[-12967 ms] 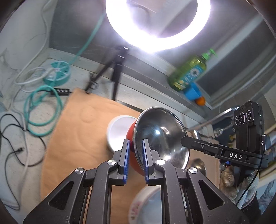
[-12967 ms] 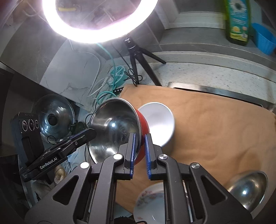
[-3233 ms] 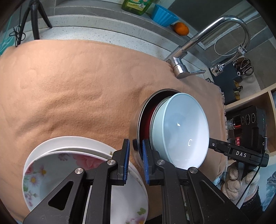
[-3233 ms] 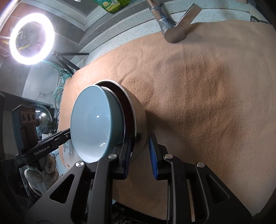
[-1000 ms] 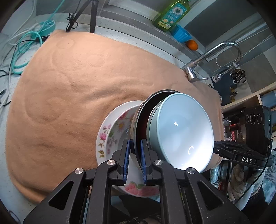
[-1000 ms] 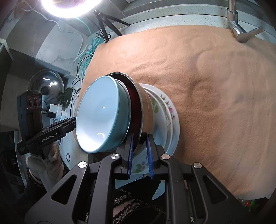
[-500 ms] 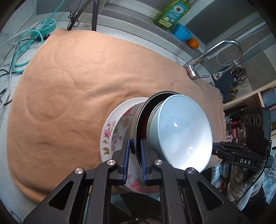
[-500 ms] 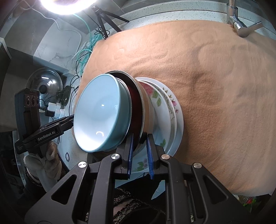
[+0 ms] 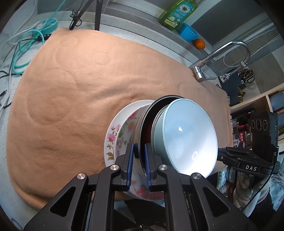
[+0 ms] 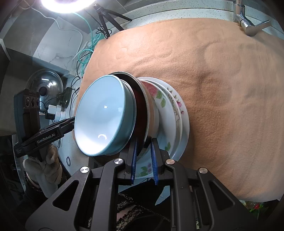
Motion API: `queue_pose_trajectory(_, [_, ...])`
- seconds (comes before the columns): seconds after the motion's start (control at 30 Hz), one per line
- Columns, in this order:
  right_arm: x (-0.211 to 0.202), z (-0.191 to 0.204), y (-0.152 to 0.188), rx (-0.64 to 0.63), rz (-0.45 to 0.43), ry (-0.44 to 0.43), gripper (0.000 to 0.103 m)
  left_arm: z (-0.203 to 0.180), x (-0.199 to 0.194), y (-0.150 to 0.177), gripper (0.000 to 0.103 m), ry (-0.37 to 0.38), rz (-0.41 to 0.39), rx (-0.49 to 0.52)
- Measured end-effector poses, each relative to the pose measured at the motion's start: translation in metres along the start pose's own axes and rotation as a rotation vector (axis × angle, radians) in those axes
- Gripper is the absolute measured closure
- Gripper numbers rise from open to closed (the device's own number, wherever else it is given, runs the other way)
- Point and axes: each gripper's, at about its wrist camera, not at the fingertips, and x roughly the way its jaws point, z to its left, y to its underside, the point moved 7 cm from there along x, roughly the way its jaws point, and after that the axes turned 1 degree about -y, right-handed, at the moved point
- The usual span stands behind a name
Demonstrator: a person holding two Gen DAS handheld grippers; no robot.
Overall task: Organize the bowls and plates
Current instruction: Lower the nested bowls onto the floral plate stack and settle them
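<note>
This is a home kitchen rigged for filming. A speckled grey stone desk [image 9: 134,33] runs along the far wall, with a curved chrome sink tap [image 9: 229,51] at its far right. On the ledge behind it stand a green bottle of dish soap [image 9: 177,13], a small blue ribbed cup [image 9: 188,33] and an orange fruit [image 9: 199,43]. A domed steel pot lid [image 10: 45,83] hangs at the left. A peach fleece cloth [image 9: 79,99] covers the worktop. A glowing ring light [image 10: 67,4] on a black tripod [image 10: 106,16], with coiled teal cables [image 9: 26,44], marks the recording setup.
</note>
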Motion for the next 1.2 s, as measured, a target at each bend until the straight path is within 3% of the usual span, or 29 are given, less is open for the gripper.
queue_pose_trajectory(0.73, [-0.006, 0.002, -0.002, 0.006, -0.023, -0.001, 0.085, 0.001, -0.008, -0.007, 0.093, 0.013, -0.014, 0.024])
queue_pose_trajectory(1.2, [-0.032, 0.007, 0.001, -0.036, -0.142, 0.078, 0.078, -0.014, -0.032, 0.000, 0.090, -0.084, -0.098, 0.162])
